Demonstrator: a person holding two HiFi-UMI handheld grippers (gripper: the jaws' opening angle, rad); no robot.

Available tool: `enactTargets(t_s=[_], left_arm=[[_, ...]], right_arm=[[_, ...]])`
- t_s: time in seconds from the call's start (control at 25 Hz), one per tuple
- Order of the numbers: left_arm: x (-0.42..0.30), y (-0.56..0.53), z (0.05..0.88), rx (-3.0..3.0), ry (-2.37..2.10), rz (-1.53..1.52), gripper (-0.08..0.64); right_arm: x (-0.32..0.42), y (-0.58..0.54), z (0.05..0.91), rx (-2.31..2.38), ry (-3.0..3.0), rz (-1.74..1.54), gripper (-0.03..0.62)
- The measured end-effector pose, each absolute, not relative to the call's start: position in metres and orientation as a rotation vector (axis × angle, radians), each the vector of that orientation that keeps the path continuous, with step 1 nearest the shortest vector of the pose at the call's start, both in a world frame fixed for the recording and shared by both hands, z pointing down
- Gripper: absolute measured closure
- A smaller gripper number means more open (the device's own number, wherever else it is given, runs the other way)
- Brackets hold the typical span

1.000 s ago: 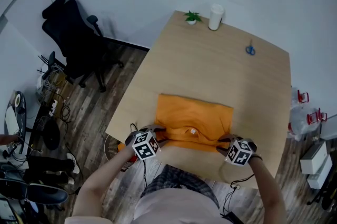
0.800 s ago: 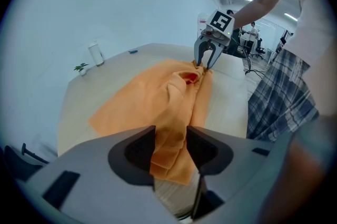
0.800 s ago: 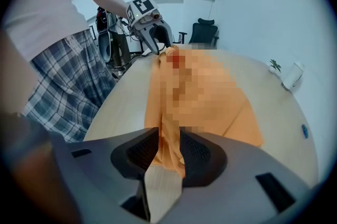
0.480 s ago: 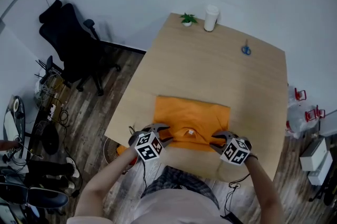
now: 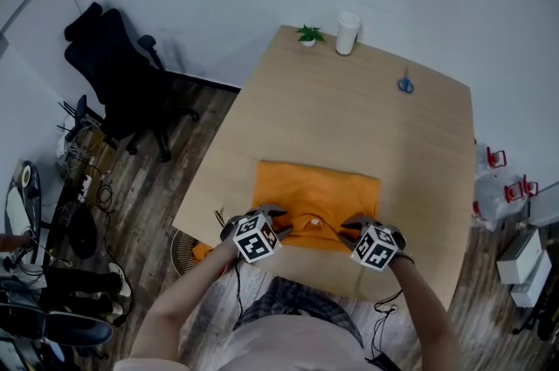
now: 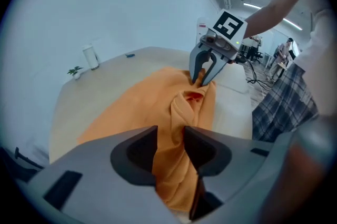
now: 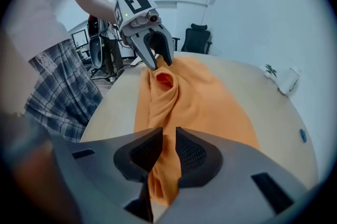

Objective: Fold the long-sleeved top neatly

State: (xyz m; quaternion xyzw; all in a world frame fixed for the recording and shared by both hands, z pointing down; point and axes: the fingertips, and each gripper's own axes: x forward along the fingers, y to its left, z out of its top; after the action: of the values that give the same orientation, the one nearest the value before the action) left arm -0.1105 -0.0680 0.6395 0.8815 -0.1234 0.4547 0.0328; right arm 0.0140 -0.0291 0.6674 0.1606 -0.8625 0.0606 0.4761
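Observation:
The orange long-sleeved top [image 5: 314, 190] lies partly folded as a rectangle near the front edge of the wooden table [image 5: 367, 125]. At its near left corner my left gripper [image 5: 276, 219] has its jaws closing, with a bunched ridge of the cloth [image 6: 176, 112] pressed between the pads. At the near right corner my right gripper [image 5: 352, 227] is also closing, its ribbed pads pinching the cloth [image 7: 167, 112]. Each gripper view shows the other gripper across the fold: the right gripper [image 6: 204, 76] and the left gripper [image 7: 156, 58], both biting the same near edge.
Blue scissors [image 5: 405, 85], a white cup [image 5: 348, 32] and a small green plant [image 5: 307, 35] sit at the table's far end. A black office chair [image 5: 122, 68] stands on the floor to the left. Boxes and bags [image 5: 524, 260] lie to the right.
Both grippers have slid inward toward each other along the top's near edge, and the cloth between them has gathered into a raised fold.

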Motion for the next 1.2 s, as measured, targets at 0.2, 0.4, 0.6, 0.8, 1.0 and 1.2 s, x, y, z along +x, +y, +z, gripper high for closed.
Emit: enactTargets(t_s=[0.2, 0.4, 0.6, 0.8, 1.0, 1.2], left_arm=[[-0.125, -0.033, 0.651, 2.654, -0.316, 1.414, 0.399], [-0.134, -0.024, 0.652, 2.616, -0.378, 1.365, 0.399], [-0.142, -0.02, 0.655, 2.586, -0.409, 1.341, 0.399], [-0.143, -0.019, 0.659, 2.566, -0.435, 1.336, 0.396], [-0.142, -0.018, 0.657, 2.561, -0.441, 1.316, 0.385], [-0.14, -0.018, 0.633, 2.568, -0.488, 1.177, 0.377]], right_arm=[[0.025, -0.001, 0.675, 0.349, -2.073, 0.147, 0.506], [0.039, 0.013, 0.675, 0.413, -2.078, 0.195, 0.5], [0.06, 0.019, 0.679, 0.515, -2.066, 0.281, 0.502], [0.079, 0.024, 0.687, 0.589, -2.076, 0.394, 0.494], [0.08, 0.021, 0.68, 0.629, -2.11, 0.432, 0.491], [0.08, 0.012, 0.648, 0.703, -2.19, 0.454, 0.483]])
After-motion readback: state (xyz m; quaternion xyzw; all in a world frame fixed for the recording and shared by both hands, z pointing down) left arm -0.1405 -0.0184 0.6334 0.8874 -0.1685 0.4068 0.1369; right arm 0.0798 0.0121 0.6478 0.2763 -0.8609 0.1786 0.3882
